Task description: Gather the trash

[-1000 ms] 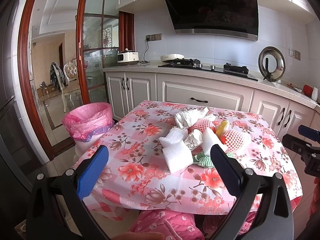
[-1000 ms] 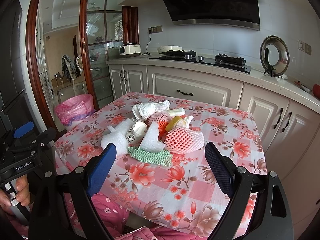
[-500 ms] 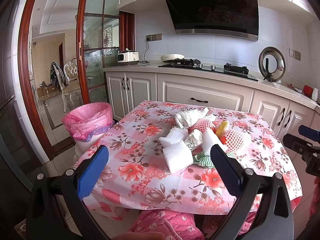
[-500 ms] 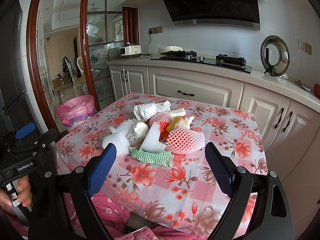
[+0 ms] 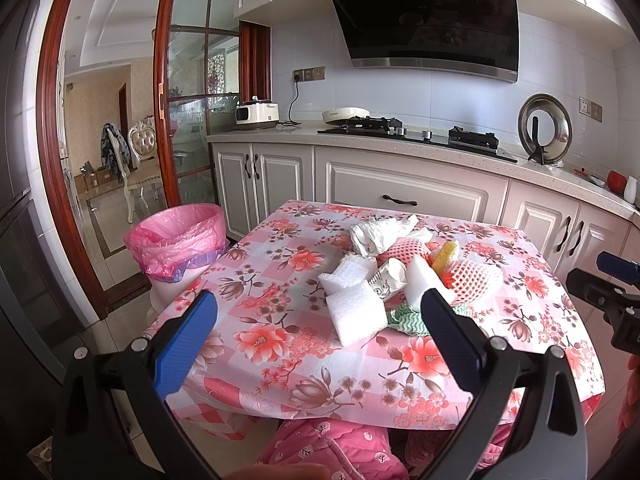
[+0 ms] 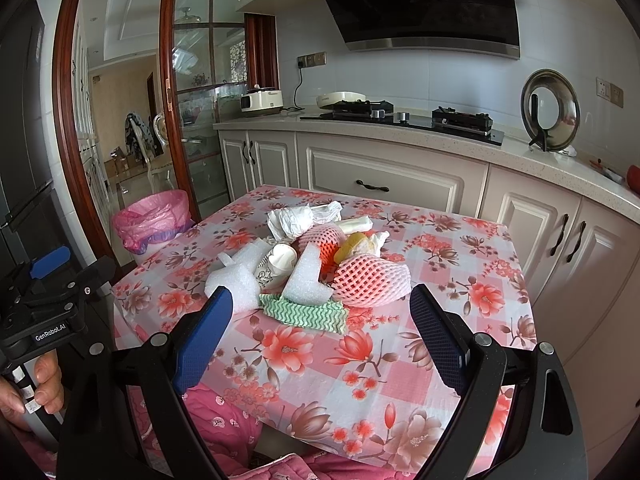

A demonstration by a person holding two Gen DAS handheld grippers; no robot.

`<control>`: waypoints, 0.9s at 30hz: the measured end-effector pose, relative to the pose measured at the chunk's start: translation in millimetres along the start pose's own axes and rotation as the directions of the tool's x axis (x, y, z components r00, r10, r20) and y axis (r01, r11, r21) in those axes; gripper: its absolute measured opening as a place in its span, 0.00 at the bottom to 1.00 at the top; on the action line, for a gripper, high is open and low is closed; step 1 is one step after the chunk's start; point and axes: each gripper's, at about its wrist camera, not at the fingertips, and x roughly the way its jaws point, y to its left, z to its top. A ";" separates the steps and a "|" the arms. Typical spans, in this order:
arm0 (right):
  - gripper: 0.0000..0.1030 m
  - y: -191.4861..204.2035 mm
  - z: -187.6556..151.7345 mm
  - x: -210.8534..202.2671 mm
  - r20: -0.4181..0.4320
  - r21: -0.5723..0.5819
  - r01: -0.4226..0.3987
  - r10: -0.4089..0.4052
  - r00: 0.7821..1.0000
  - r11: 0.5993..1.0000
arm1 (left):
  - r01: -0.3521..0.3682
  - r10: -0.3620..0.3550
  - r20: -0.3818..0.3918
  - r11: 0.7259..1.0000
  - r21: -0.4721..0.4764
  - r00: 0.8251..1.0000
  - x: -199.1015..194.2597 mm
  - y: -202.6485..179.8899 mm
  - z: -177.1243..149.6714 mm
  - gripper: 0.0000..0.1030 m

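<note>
Two grippers hang over the near edge of the worktop, which has a pink flower cloth on it. The left gripper has its blue jaws spread wide with nothing in them. The right gripper is the same: jaws wide and empty. Neither one touches anything.

The trash sits in one pile in the middle of the worktop. On the left side of the pile lie white foam blocks, one on top of the other. A crumpled paper cup leans between the foam pieces. A green and white wavy cloth lies at the front of the pile, under a foam wedge. A pink foam net sits on the right side, touching the cloth. A yellow thing pokes up behind the net. White crumpled plastic lies at the back.

A trash bin with a pink bag stands on the floor just beside the left edge of the worktop.
</note>
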 end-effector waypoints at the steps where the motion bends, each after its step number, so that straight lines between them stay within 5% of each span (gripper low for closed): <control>1: 0.82 -0.1 -0.1 0.2 0.001 0.000 0.000 0.000 1.000 1.000 | 0.000 0.000 0.000 1.000 0.000 1.000 0.0 0.0 0.0 0.96; 27: 0.82 5.3 -5.1 11.7 0.005 0.014 -0.011 0.011 1.000 1.000 | 0.008 -0.008 -0.016 1.000 -0.006 1.000 8.3 2.2 -6.0 0.96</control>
